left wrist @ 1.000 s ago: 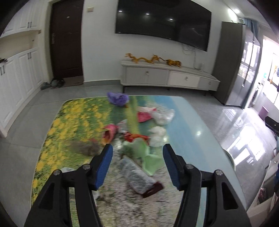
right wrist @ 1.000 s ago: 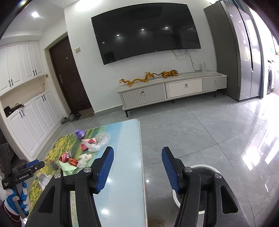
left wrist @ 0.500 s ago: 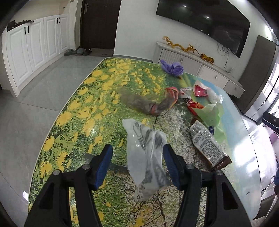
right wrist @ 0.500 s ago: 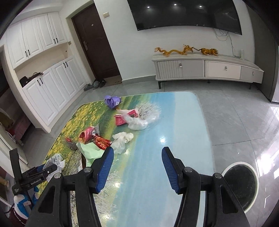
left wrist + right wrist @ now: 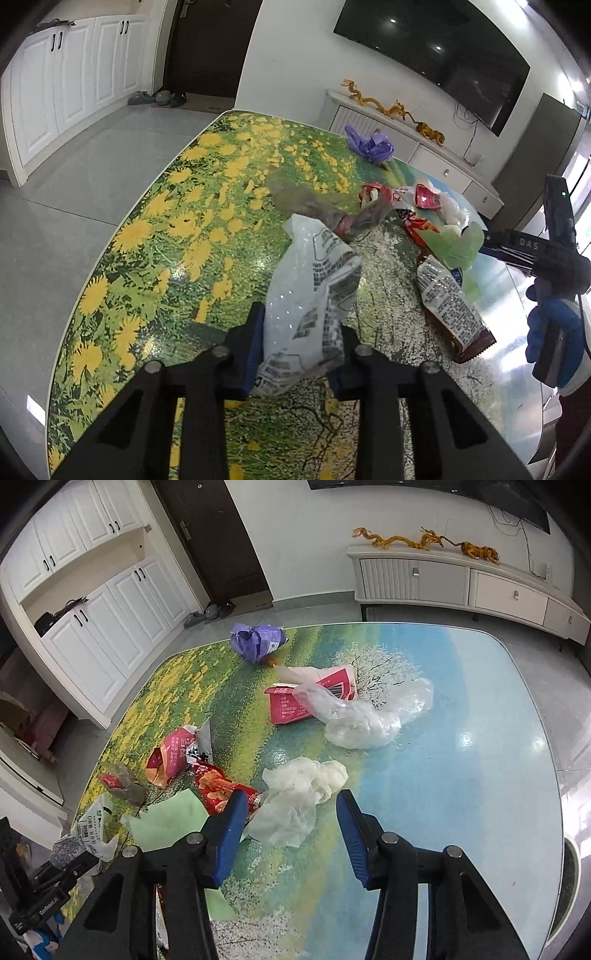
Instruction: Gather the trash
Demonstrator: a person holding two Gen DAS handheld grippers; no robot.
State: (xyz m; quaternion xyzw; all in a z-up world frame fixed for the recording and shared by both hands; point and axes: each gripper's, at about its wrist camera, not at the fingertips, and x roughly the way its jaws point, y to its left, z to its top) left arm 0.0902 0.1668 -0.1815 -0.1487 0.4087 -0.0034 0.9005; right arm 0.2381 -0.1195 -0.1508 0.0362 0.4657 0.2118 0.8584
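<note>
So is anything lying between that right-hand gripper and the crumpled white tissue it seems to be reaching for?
Nothing visible does. The right gripper has its jaws apart, closing in, with the crumpled white tissue directly ahead and partly between them, pads not yet pressing. The red snack wrapper lies close beside the left finger and could get caught along.

The left wrist view looks steeply down from close above the near left part of the desk, facing the far wall with the television. The right wrist view looks down from the near right side toward the cabinets. Both share the litter-strewn middle, including the purple bag.
</note>
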